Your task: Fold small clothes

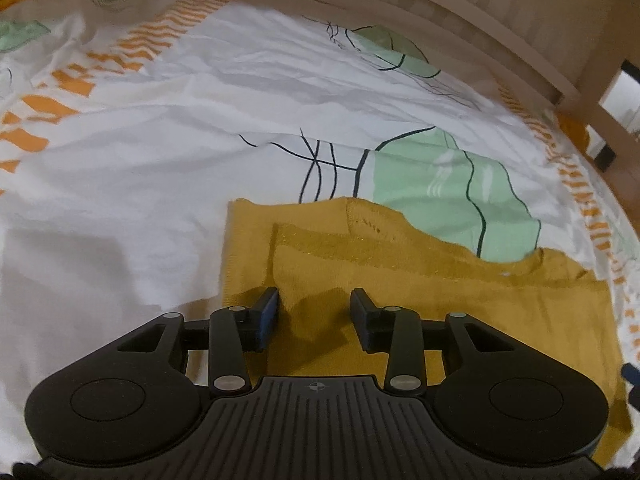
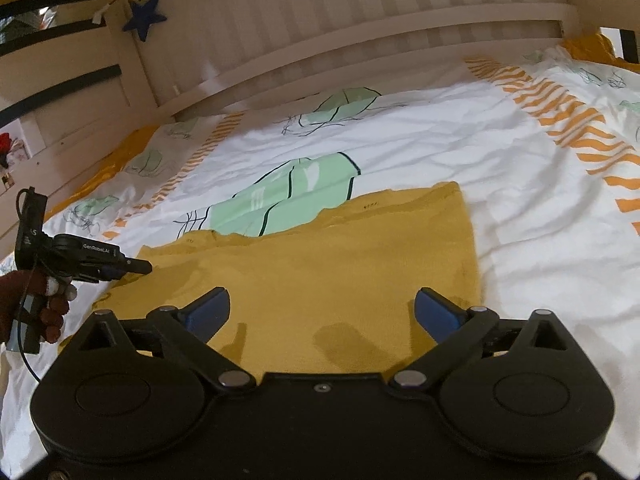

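Observation:
A mustard yellow knit garment (image 1: 420, 280) lies flat on the bed, with one side folded over onto itself. It also shows in the right wrist view (image 2: 340, 264). My left gripper (image 1: 314, 312) is open just above the garment's near left part, holding nothing. My right gripper (image 2: 322, 312) is wide open over the garment's near edge, holding nothing. The left gripper (image 2: 136, 267) shows in the right wrist view at the garment's left edge, held by a hand.
The bed cover (image 1: 160, 160) is white with green shapes and orange stripes. A pale wooden bed rail (image 2: 360, 40) runs along the far side. A blue star (image 2: 145, 16) hangs on the bed post.

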